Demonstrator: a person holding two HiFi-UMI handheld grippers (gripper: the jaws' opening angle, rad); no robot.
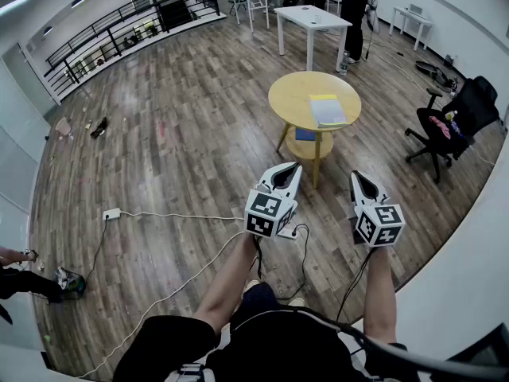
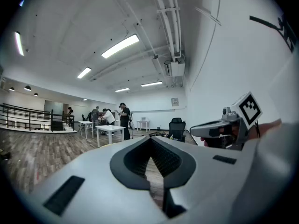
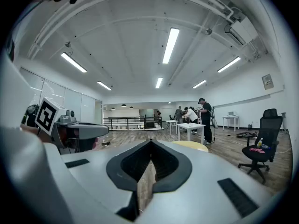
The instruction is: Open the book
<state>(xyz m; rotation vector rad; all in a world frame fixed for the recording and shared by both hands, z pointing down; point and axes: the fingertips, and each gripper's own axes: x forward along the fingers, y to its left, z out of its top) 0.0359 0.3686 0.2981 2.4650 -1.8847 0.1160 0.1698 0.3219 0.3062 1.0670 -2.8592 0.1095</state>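
The book (image 1: 328, 110) lies well beyond the fingers (image 1: 285, 177).

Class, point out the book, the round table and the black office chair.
book (image 1: 329, 113): head view, middle of its cover.
round table (image 1: 293, 98): head view, bare top.
black office chair (image 1: 475, 102): head view, its backrest.

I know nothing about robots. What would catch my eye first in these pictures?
Two white tools with black-and-white marker cubes fill the foreground: the left gripper and right gripper, both shut and empty. Ahead of them stands a round yellow table with a book lying on top, and a black office chair sits to its right.
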